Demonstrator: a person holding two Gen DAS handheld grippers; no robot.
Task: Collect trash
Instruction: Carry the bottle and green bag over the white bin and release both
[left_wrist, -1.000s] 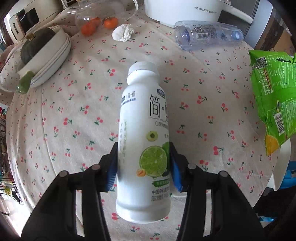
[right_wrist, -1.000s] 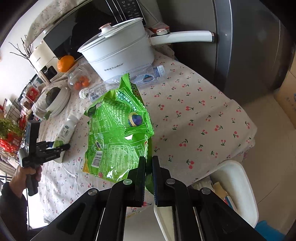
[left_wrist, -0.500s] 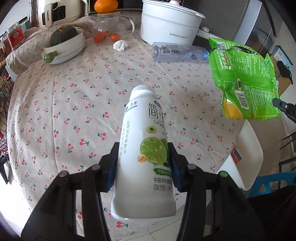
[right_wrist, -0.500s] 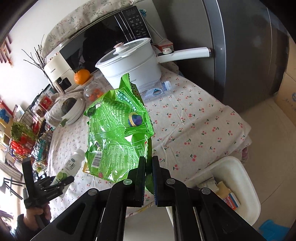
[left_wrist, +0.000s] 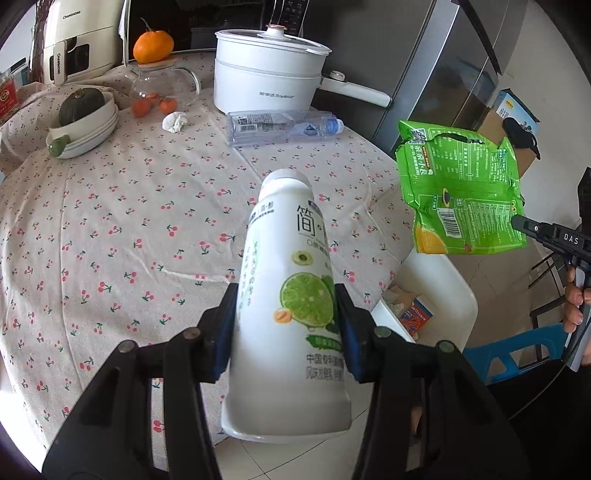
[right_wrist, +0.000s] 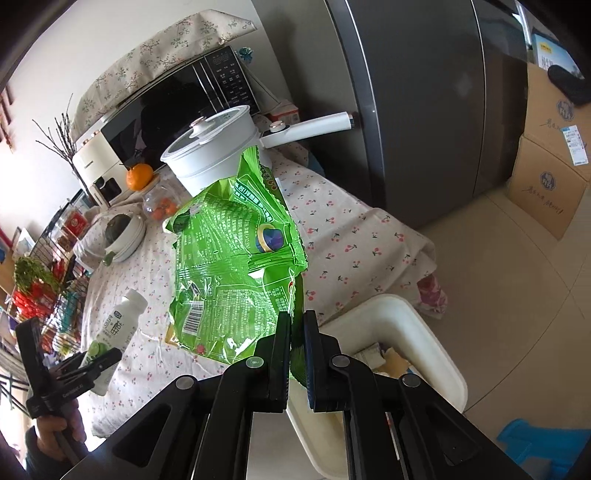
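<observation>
Both pieces of trash have been lifted clear of the round table with the cherry-print cloth (left_wrist: 110, 229) and carried toward its edge over the last second; earlier they hung above the middle of the cloth. The left gripper (left_wrist: 284, 328), its blue-padded jaws pressed on either side, holds the white plastic drink bottle with a lime picture (left_wrist: 291, 295) upright, now at about 5 o'clock of the table, over the rim. The right gripper (right_wrist: 295, 350), jaws pinched almost together, holds the crumpled green foil snack bag (right_wrist: 236, 266) by its lower corner, hanging at about 3 o'clock of the table. The white plastic bin (right_wrist: 424, 332) on the floor stands below the bag and already holds some wrappers. By this reading, transport is nearly complete and release over the bin is what remains.

A clear plastic water bottle (left_wrist: 280, 123) and a crumpled white tissue (left_wrist: 175, 121) lie on the table near 12 o'clock, uncollected.

Legible writing: "Royalstar" on the white electric pot (left_wrist: 269, 79); "CHANGHONG" on the white appliance (left_wrist: 74, 40); "DAS" on the right gripper's side. The bottle bears large Chinese characters, the bag fine Chinese print and a barcode.
</observation>
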